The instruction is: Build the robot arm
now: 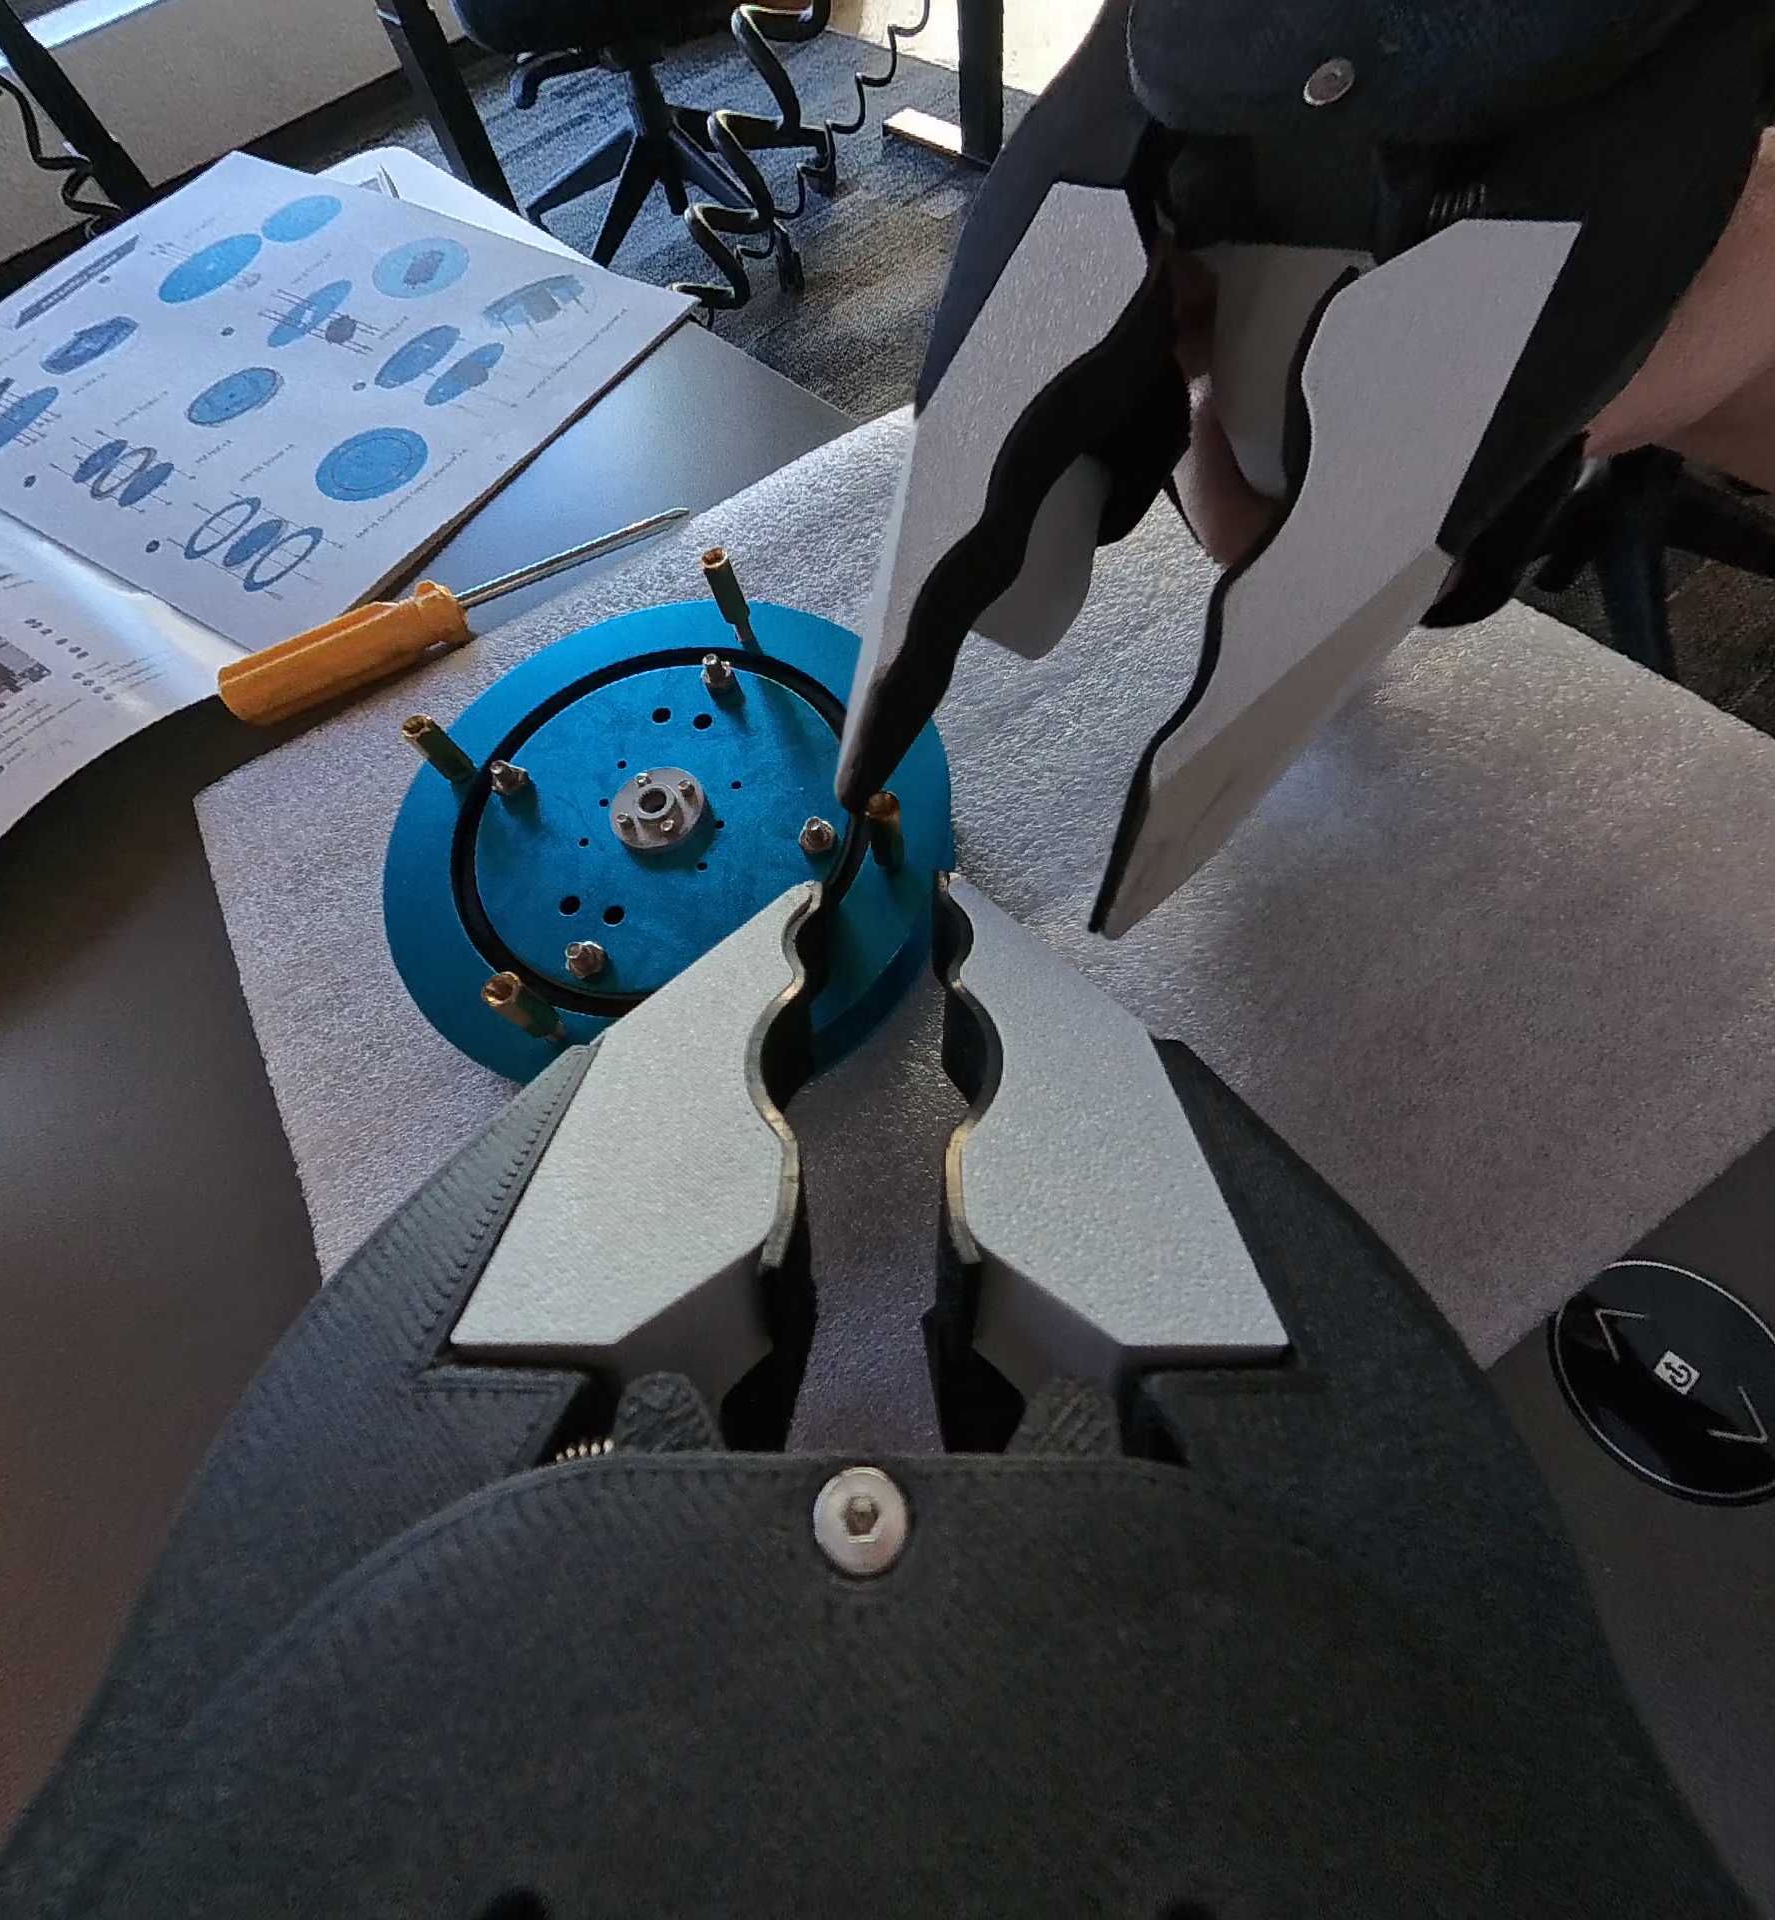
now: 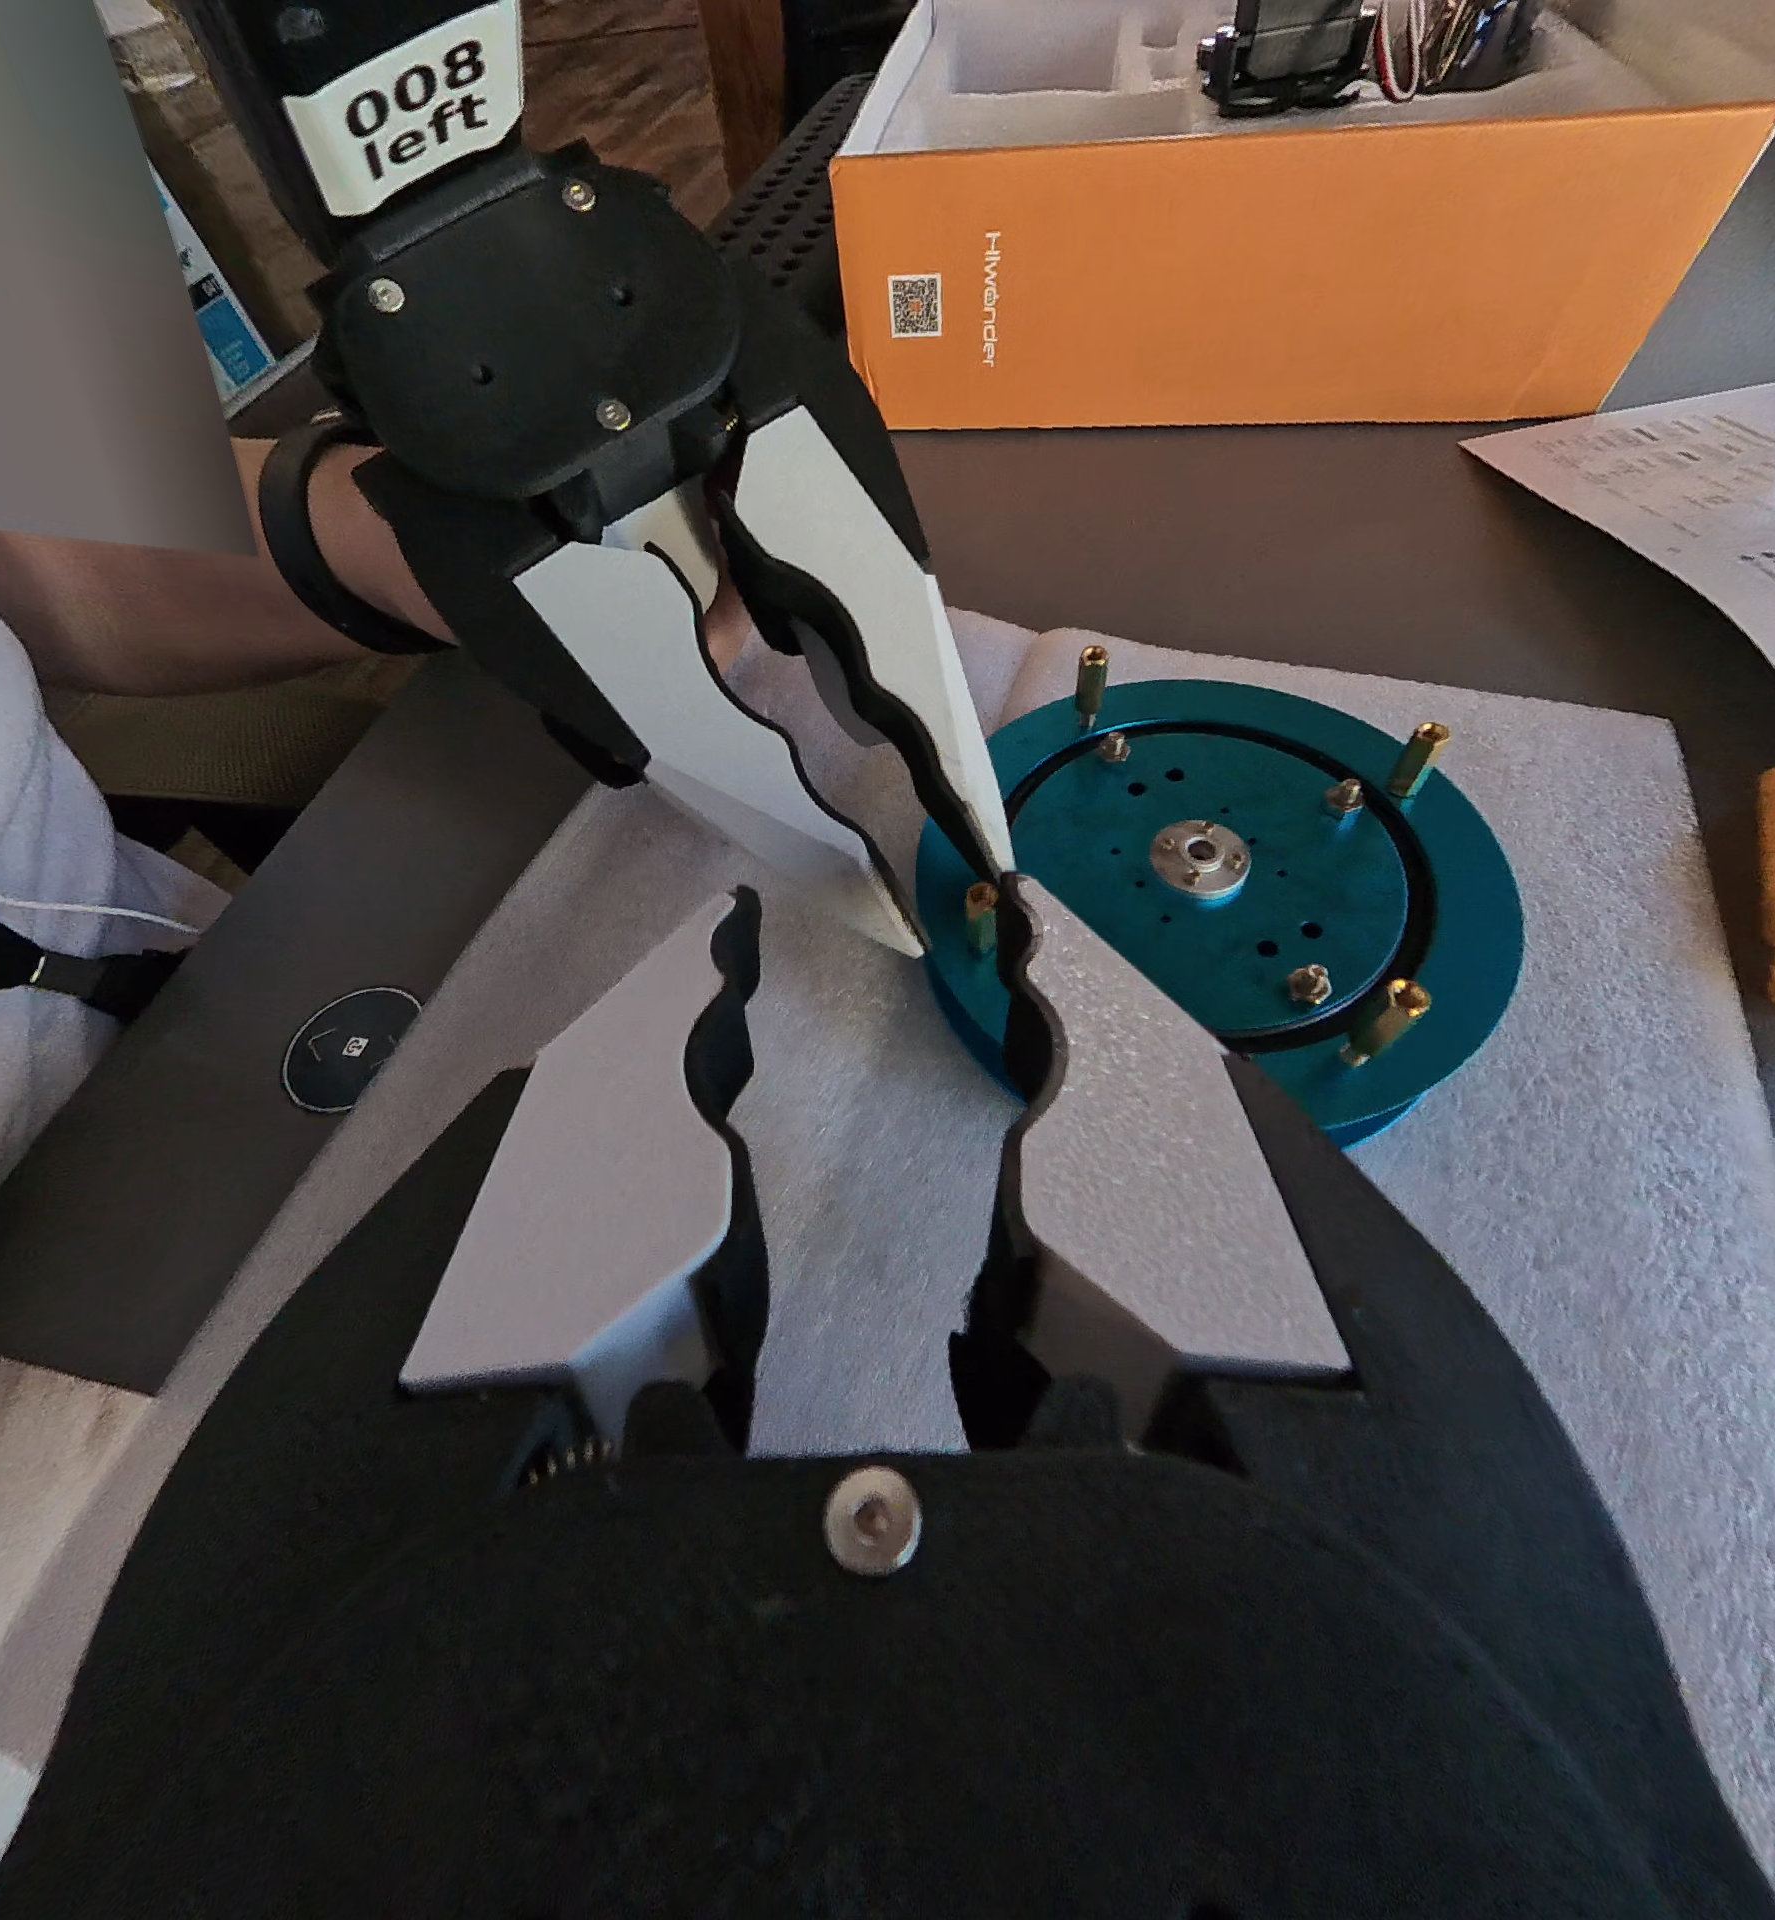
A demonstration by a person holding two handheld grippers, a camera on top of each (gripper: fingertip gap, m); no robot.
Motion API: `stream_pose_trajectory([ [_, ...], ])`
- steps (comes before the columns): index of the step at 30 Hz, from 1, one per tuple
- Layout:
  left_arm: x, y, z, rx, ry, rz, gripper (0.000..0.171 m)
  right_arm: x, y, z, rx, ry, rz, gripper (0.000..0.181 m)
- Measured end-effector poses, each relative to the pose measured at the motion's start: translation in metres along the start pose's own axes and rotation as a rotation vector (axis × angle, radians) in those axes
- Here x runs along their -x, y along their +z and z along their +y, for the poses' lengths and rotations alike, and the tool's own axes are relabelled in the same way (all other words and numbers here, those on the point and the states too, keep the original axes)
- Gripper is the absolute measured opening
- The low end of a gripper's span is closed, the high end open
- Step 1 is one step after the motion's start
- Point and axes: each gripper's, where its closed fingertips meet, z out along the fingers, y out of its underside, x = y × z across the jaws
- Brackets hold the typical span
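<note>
A blue metal disc (image 1: pixel 550 842) with a black ring, a silver hub and several brass standoffs lies on a white foam sheet (image 1: pixel 1382 831). My left gripper (image 1: pixel 881 888) is closed down onto the disc's near rim, one finger on the black ring and one at the outer edge. It also shows in the right wrist view (image 2: pixel 958 906), straddling a brass standoff (image 2: pixel 981 916). My right gripper (image 2: pixel 883 891) is open and empty. One of its fingertips (image 1: pixel 852 795) touches the ring next to that standoff (image 1: pixel 885 826), and the other hangs over the foam.
An orange-handled screwdriver (image 1: pixel 343 655) and an open manual (image 1: pixel 239 364) lie left of the disc. An orange box (image 2: pixel 1278 281) of parts stands at the desk's back. A round black control (image 1: pixel 1678 1382) is set into the desk. Office chairs (image 1: pixel 654 104) stand beyond. Only a small space, under 4 cm, lies between the two pairs of fingers. The blue metal disc (image 1: pixel 550 842) sits 6 cm or so from the ends of my left fingers. The right camera catches it too, in the right wrist view (image 2: pixel 1247 795).
</note>
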Motion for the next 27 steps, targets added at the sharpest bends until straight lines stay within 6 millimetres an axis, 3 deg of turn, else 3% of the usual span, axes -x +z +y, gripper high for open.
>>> stream_pose_trajectory([
  [4,0.000,0.000,0.000,0.000,0.000,0.000,0.017,0.001,-0.009,0.001,-0.002,0.024,-0.008,0.033],
  [8,0.000,0.000,0.000,0.001,0.001,-0.002,0.017,-0.006,-0.005,-0.004,-0.028,0.044,0.005,0.043],
  [13,0.000,0.000,0.000,0.001,-0.002,-0.002,0.017,-0.001,-0.002,0.003,0.012,0.017,0.002,0.044],
  [17,0.000,0.000,0.000,0.002,-0.001,-0.004,0.017,0.000,-0.009,0.003,-0.002,0.033,0.000,0.029],
  [21,0.000,0.000,-0.001,0.002,0.001,-0.008,0.017,-0.009,-0.007,-0.004,-0.047,0.055,0.029,0.045],
  [27,0.000,0.000,-0.001,0.002,-0.001,-0.008,0.017,-0.001,-0.002,0.002,0.002,0.024,0.003,0.043],
])
